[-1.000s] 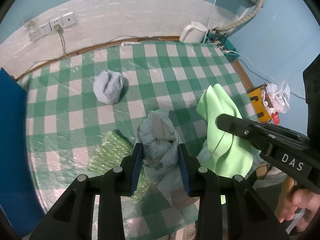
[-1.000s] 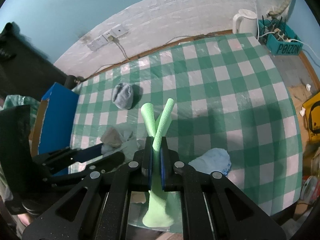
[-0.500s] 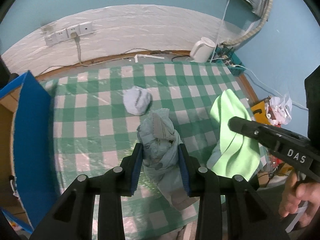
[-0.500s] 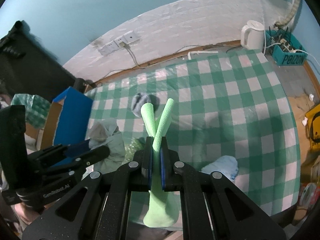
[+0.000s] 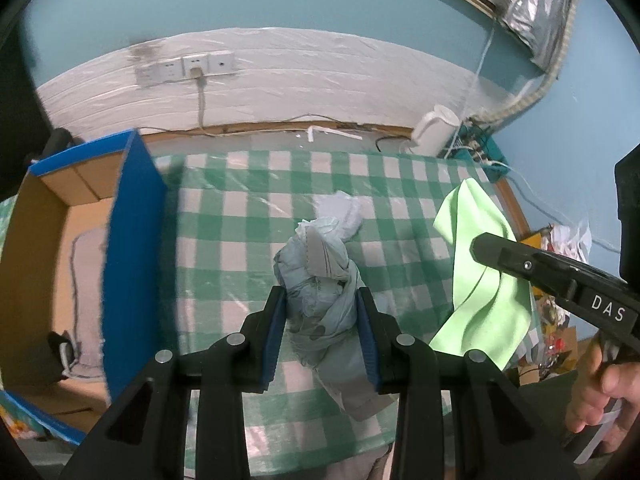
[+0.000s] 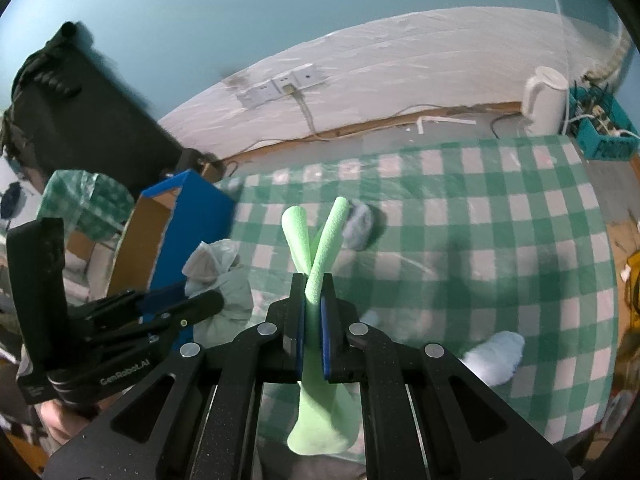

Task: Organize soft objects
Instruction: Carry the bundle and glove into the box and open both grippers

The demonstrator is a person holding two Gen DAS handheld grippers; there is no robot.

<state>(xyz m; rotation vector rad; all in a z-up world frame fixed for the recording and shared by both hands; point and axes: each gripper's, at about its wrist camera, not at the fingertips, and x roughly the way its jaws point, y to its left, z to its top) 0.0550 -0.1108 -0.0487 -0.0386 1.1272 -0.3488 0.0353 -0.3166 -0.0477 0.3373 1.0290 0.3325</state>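
Note:
My left gripper is shut on a bundled pale blue-grey garment and holds it above the green checked table. My right gripper is shut on a light green cloth, lifted over the table. The green cloth also shows in the left wrist view, and the grey garment in the right wrist view. A small balled grey-blue cloth lies on the table. A pale blue cloth lies near the front right edge.
An open blue cardboard box stands at the table's left side, with items inside. A white kettle and a teal crate of cables stand past the far right corner. Wall sockets sit behind the table.
Both grippers have risen and swung left with their cloths. The blue box has come into fuller view at the left. The table looks farther below.

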